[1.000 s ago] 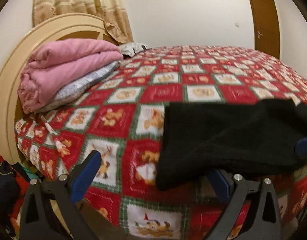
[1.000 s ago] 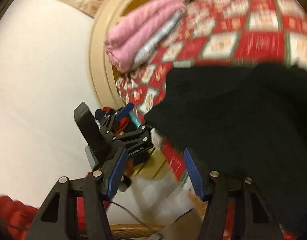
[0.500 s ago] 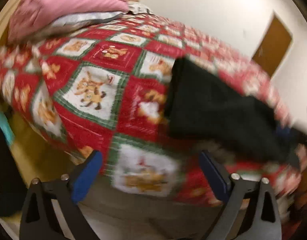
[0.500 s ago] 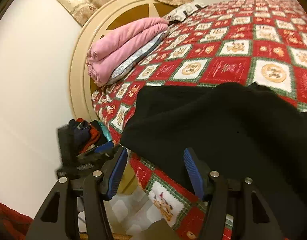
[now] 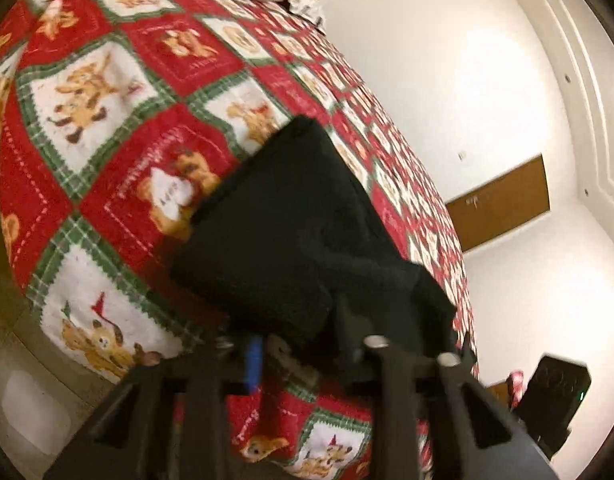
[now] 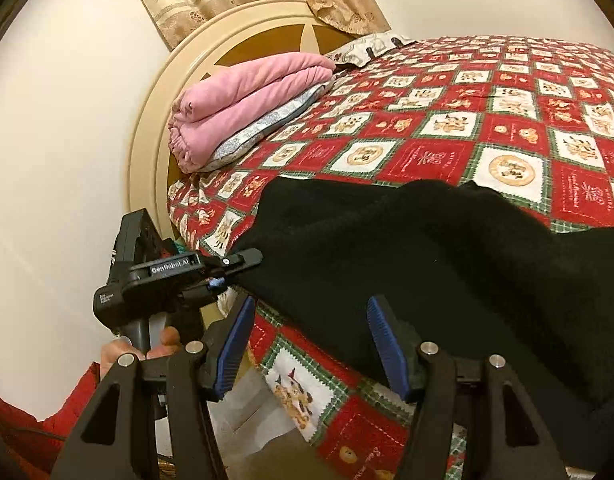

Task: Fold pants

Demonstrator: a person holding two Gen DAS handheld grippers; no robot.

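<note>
Black pants (image 6: 407, 248) lie folded on the red patchwork bedspread (image 6: 447, 152), with one end hanging over the bed's near edge. My left gripper (image 5: 303, 344) is tilted and shut on the near corner of the pants (image 5: 283, 232). It also shows in the right wrist view (image 6: 231, 268), pinching the left corner of the pants. My right gripper (image 6: 311, 344) is open, with its blue pads on either side of the pants' lower edge and nothing held.
A folded pink blanket (image 6: 243, 100) on a patterned pillow lies by the round cream headboard (image 6: 155, 120). A brown door (image 5: 503, 204) stands in the far wall. A black device (image 5: 559, 396) stands right of the bed.
My left gripper rolled over, moved in to the pants' corner and shut on it. My right gripper swung up level and came to the pants' hanging edge, still open.
</note>
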